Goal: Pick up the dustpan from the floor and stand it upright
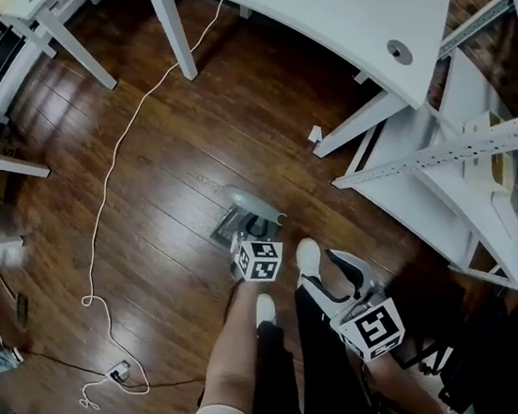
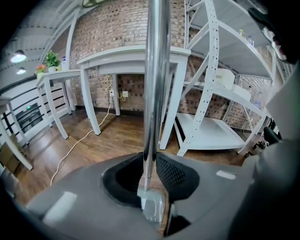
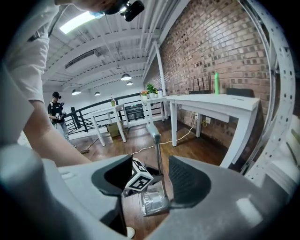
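The dustpan stands nearly upright on the wood floor. Its grey pan [image 1: 230, 226] rests on the boards and its grey handle grip [image 1: 256, 201] rises toward me. My left gripper [image 1: 257, 234] is shut on the metal handle pole [image 2: 153, 93], low down just above the pan [image 2: 153, 207]. In the right gripper view the pole [image 3: 159, 159] and pan [image 3: 152, 201] show ahead, with the left gripper's marker cube [image 3: 138, 181] beside them. My right gripper [image 1: 339, 270] hangs apart to the right, shut with nothing held.
A white cable [image 1: 98, 204] snakes over the floor to a power strip [image 1: 119, 369]. A white desk [image 1: 308, 5] stands behind and white shelving [image 1: 451, 157] to the right. The person's white shoes [image 1: 308, 256] stand close to the pan. Another person [image 3: 57, 112] stands far off.
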